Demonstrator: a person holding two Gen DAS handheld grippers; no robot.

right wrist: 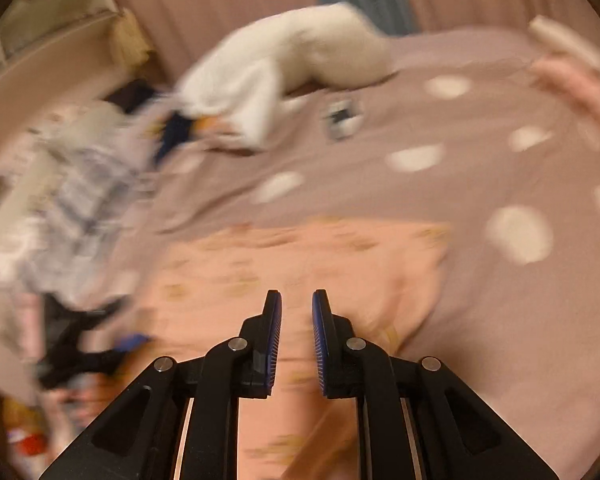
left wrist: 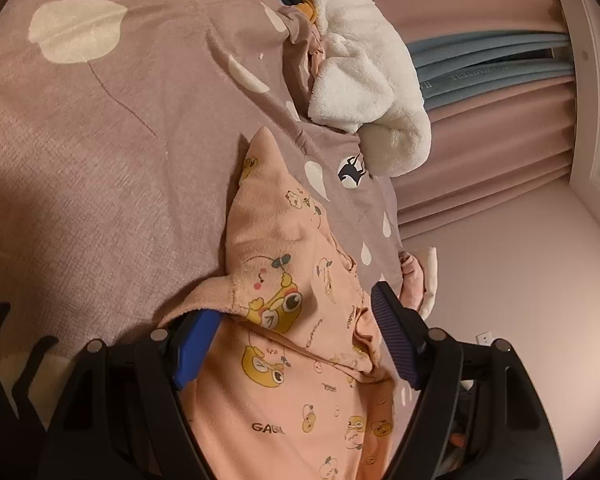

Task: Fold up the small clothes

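Peach garment [left wrist: 300, 360] with yellow cartoon prints lies on the bed, on a mauve bedspread [left wrist: 100, 160] patterned with pale leaf and drop shapes. Seen from my left wrist, it runs from the bottom of the frame up to a pointed corner near the middle. It is rumpled, with one layer lapped over another and a stitched hem showing near the blue pad.

Left gripper [left wrist: 296, 328] stands wide, jaws on either side of the peach cloth. The blue-padded finger sits at the folded hem on the left and the ribbed dark pad on the right, over the cloth's far edge. Fabric lies between them. I cannot tell whether either pad presses on it.

Right gripper [right wrist: 296, 320] is narrow, with a slim gap between the blue pads and nothing caught in it. It hangs above the garment, which fills the lower middle of that blurred view.

White fleecy item [left wrist: 364, 80] lies bunched further up the bed, well apart from the peach piece. A heap of pale checked clothes [right wrist: 60, 200] sits at the left of the right-wrist view, too smeared to make out. Small pink bundle [left wrist: 414, 280] rests at the bed's edge, just beside the left gripper's outer finger. Pleated pink curtains [left wrist: 500, 140] hang behind.
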